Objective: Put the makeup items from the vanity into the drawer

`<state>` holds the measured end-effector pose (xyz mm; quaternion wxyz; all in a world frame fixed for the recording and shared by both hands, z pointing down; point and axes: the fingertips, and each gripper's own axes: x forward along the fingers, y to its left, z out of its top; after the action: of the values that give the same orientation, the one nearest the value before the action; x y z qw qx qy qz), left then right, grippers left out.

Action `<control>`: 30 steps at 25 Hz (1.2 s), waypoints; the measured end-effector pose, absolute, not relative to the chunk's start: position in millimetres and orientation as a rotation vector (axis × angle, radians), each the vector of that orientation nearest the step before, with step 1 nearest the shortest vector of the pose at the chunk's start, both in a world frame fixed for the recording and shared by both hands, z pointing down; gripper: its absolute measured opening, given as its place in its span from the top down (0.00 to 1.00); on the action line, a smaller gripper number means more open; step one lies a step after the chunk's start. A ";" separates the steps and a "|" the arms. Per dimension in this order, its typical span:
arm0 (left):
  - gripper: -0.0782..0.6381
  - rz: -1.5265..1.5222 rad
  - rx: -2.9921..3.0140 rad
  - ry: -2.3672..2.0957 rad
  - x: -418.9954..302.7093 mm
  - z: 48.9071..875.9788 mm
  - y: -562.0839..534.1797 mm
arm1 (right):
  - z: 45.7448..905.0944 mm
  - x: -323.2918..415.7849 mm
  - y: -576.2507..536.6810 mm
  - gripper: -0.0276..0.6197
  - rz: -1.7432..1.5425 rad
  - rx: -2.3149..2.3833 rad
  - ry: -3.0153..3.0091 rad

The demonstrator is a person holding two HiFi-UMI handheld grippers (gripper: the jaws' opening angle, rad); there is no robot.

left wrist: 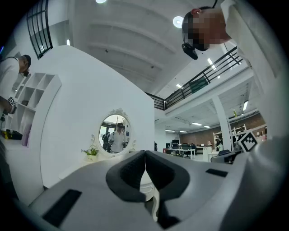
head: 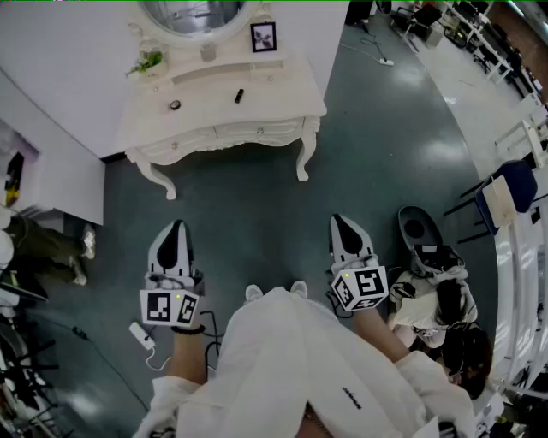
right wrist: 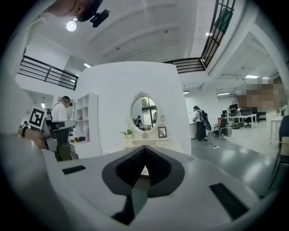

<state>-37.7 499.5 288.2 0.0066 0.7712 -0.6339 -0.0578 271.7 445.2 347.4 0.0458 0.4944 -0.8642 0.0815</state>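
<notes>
Head view: the left tongs [head: 175,229] and right tongs [head: 344,224] are held about level, side by side over the floor [head: 248,222], both pointing ahead. Each pair's own view shows its pads pressed together with nothing between them. Just right of the right tongs lies a heap of bags [head: 428,282], and off to the left of the left tongs stands a white shelf unit [head: 51,171]. Straight ahead of both the floor is bare, so the walk-up looks unobstructed.

Well ahead stands the bench [head: 257,81], its drawer [head: 257,131] shut. On its top, ahead of the left tongs, sits a small round item [head: 175,104], with a dark stick-shaped item [head: 239,96] to its right. Both look light, hard and smooth, likely to roll or skid. I would pinch the stick across its middle and the round one across its width. Beyond them a plant [head: 147,62], a picture frame [head: 263,36] and a mirror [head: 193,13] crowd the back edge.
</notes>
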 end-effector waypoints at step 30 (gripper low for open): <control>0.85 -0.226 2.440 -1.878 -132.2 307.8 489.8 | 354.4 166.0 443.7 0.46 0.220 1.441 -2.610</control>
<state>-132.2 489.8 307.8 0.0272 0.7901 -0.6080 -0.0732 166.0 443.7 354.4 0.0761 0.4806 -0.8705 0.0733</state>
